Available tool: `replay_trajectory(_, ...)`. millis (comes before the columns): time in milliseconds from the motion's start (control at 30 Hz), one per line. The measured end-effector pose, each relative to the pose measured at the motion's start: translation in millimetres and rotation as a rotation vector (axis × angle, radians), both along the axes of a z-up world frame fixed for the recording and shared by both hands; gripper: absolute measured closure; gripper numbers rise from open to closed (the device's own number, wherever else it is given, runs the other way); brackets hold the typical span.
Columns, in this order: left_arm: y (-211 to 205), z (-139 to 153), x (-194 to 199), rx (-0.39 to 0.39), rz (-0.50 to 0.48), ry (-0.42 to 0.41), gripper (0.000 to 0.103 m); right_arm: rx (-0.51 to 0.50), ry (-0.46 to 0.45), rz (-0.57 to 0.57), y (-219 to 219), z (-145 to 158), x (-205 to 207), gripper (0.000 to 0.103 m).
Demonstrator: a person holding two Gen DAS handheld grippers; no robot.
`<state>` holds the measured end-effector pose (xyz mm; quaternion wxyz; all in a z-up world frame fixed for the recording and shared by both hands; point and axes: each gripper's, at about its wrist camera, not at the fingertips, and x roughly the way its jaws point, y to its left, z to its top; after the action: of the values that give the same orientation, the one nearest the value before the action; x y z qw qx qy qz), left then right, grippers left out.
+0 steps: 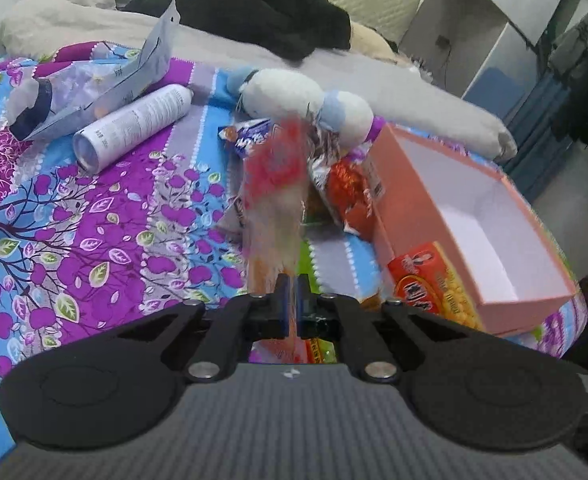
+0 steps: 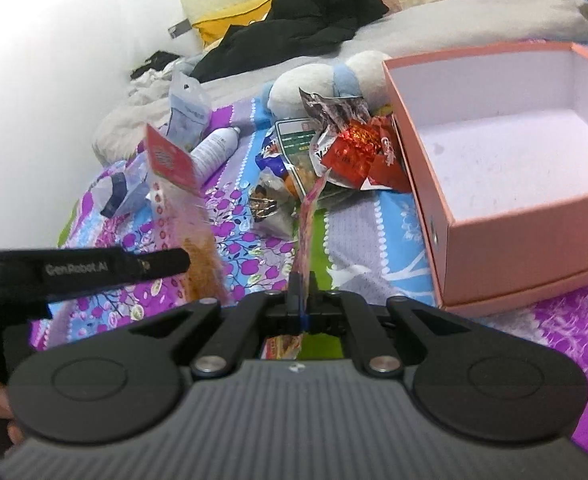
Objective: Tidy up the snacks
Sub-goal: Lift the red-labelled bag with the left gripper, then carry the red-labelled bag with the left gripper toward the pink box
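Matt pink cardboard box (image 2: 506,240); glossy foil snack wrappers (image 2: 350,152); printed cloth bedsheet (image 1: 93,240).

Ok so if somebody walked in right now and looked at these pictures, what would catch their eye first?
Probably the left hand-held gripper shut on a snack packet with a red header, held up over the purple floral bedsheet. Next, the open pink box on the right, white inside, with a heap of snack packets beside its left wall. The right hand-held gripper also pinches a thin wrapper.
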<state>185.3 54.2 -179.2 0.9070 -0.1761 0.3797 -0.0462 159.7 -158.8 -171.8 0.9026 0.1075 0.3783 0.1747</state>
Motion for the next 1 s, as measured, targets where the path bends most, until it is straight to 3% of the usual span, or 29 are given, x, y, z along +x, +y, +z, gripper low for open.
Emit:
replay_trajectory(567,-21,35,8,-0.022,-0.024,-0.052,0.101,-0.005,-0.039,-0.012,-17,29,10,0.100)
replay_trajectory(900,8,-17,27,-0.026,-0.016,0.078,0.099,0.051,0.027,-0.019,-28,3,6,0.100)
replay_trajectory(1000,23,-33,37,-0.042,-0.002,0.111,0.086,0.074,0.040,-0.013,-28,-5,7,0.099)
